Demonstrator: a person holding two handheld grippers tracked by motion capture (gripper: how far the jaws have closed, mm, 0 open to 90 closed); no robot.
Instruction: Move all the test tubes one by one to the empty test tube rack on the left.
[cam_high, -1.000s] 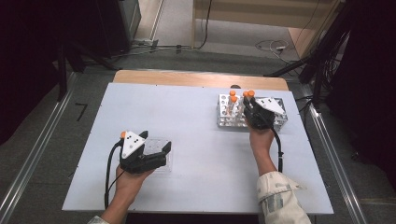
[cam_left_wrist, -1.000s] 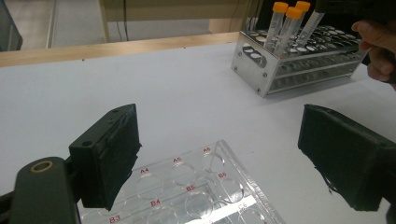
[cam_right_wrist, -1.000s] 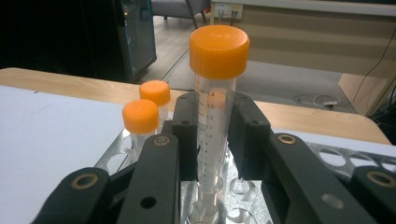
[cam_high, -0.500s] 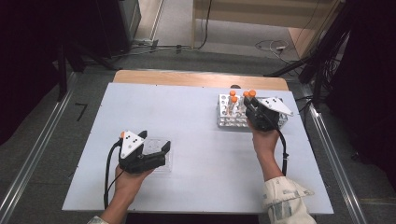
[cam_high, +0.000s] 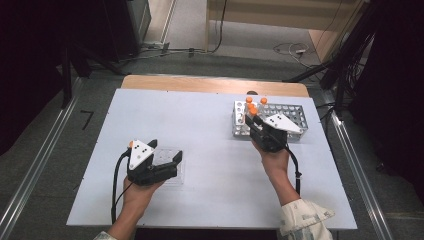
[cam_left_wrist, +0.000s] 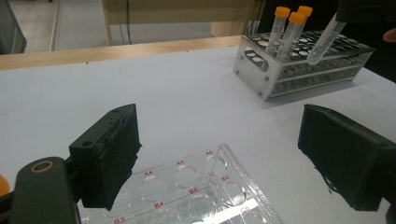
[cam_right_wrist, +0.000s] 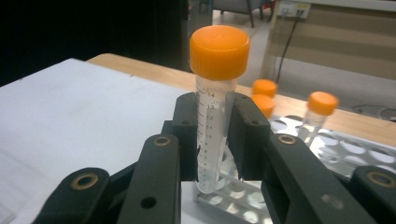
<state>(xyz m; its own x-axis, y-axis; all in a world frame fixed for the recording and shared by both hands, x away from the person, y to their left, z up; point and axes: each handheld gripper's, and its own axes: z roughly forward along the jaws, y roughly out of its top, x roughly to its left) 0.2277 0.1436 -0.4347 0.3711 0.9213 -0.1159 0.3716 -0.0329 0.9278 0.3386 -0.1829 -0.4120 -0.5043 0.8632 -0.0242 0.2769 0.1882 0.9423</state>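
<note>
My right gripper (cam_high: 254, 123) (cam_right_wrist: 215, 135) is shut on a clear tube with an orange cap (cam_high: 253, 111) (cam_right_wrist: 215, 116), gripping it at mid-length at the left end of the metal rack (cam_high: 295, 112) (cam_right_wrist: 327, 154). In the left gripper view that tube (cam_left_wrist: 322, 44) hangs tilted, with its tip by the rack's (cam_left_wrist: 303, 65) top. Three more orange-capped tubes (cam_left_wrist: 290, 28) stand in the rack. My left gripper (cam_high: 167, 150) (cam_left_wrist: 224, 144) rests open at the near left. Its jaws stand on either side of a clear well plate (cam_high: 179, 176) (cam_left_wrist: 196, 191) without touching it.
The white tabletop (cam_high: 200, 125) has a wooden strip (cam_high: 200, 84) along its far edge. Cables lie on the floor beyond the table, and dark stands flank it. A metal rail (cam_high: 350, 150) runs along the right side.
My right gripper has moved left and toward the near edge with the tube, drawing it away from the other tubes in the rack. The left gripper has stayed put.
</note>
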